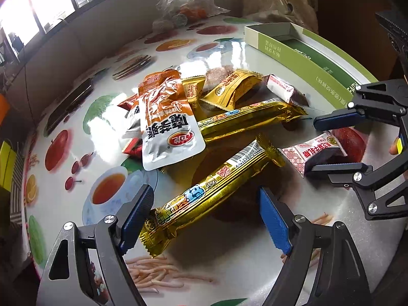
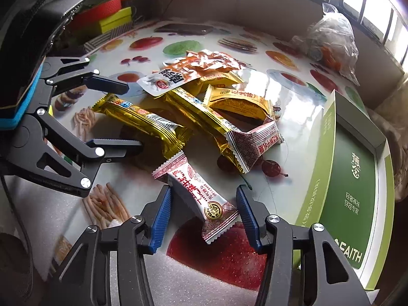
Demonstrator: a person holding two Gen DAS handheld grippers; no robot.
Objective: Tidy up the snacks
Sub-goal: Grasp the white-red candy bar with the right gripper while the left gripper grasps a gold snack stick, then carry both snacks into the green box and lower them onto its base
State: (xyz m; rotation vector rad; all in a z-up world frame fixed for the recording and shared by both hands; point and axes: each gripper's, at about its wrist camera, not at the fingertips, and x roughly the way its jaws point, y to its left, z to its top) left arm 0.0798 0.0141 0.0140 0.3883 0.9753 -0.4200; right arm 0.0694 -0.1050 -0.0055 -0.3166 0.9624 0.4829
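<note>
Snack pile sits mid-bench on the fruit-print bench (image 1: 76, 193). Nearest gold bar (image 1: 211, 193) lies flat, its lower end between the left gripper (image 1: 204, 219) jaws, which stand wide, pads clear of the wrapper. Red-and-white candy pack (image 2: 204, 199) lies flat between the right gripper (image 2: 201, 219) jaws, also wide, not touching. Second gold bar (image 1: 244, 119) and orange-white pouch (image 1: 165, 117) lie behind. Green box (image 2: 357, 178) open along the bench's right edge. Plastic bag (image 1: 183, 2) at far edge.

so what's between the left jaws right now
The near gold foil snack bar lies between the open left jaws, touching neither blue pad; the left wrist view shows it.
</note>
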